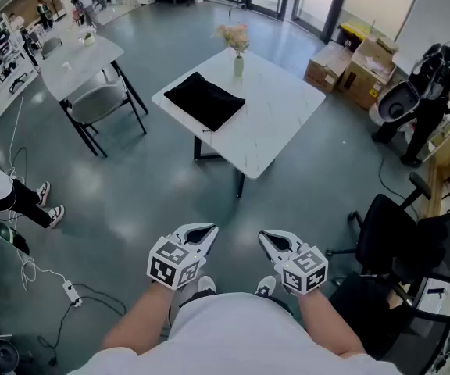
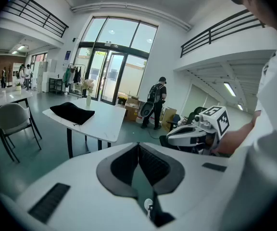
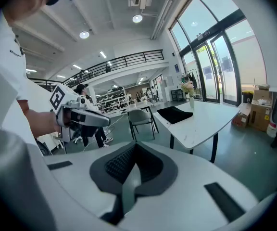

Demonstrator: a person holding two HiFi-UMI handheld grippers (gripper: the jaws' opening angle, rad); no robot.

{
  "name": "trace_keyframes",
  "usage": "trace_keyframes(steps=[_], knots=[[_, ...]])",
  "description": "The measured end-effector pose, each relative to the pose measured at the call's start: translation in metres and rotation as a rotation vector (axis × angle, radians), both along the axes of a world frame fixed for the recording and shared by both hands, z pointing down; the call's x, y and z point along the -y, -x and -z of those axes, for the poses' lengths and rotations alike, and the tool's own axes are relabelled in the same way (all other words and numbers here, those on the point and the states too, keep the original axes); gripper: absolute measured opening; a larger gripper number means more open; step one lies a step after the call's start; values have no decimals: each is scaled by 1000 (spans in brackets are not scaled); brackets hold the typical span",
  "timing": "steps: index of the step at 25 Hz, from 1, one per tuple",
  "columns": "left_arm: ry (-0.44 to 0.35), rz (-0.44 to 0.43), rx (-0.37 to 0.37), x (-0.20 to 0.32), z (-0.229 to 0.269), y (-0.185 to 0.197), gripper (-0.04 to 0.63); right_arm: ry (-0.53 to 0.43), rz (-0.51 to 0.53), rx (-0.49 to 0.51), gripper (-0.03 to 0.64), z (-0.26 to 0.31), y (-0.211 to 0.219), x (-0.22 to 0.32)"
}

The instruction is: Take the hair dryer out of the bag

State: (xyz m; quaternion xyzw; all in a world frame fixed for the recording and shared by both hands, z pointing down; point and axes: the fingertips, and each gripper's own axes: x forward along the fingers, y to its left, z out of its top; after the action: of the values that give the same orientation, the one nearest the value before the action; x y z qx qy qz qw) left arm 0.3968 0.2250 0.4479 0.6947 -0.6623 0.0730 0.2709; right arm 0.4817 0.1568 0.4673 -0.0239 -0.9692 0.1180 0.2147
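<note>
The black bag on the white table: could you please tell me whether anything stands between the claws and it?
Nothing visible does. The left claw and right claw, both shut and empty, are over bare floor short of the table; the black bag lies on its near-left part, with the flower vase beyond it.

I stand on a glossy grey floor (image 1: 131, 194). A white table (image 1: 280, 123) sits upper centre, cardboard boxes (image 1: 350, 73) upper right, glass doors (image 2: 107, 76) behind.
</note>
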Motion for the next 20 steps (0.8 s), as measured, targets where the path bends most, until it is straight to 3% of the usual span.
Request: trace_keyframes(steps=[13,20], knots=[[-6,-5,4,-1,3,-2,17,-9,-5,-8,15,-1,-4,-3],[-1,-3,11,-3,-2,1,17,54,-35,-17,15,-9,-1,-5]])
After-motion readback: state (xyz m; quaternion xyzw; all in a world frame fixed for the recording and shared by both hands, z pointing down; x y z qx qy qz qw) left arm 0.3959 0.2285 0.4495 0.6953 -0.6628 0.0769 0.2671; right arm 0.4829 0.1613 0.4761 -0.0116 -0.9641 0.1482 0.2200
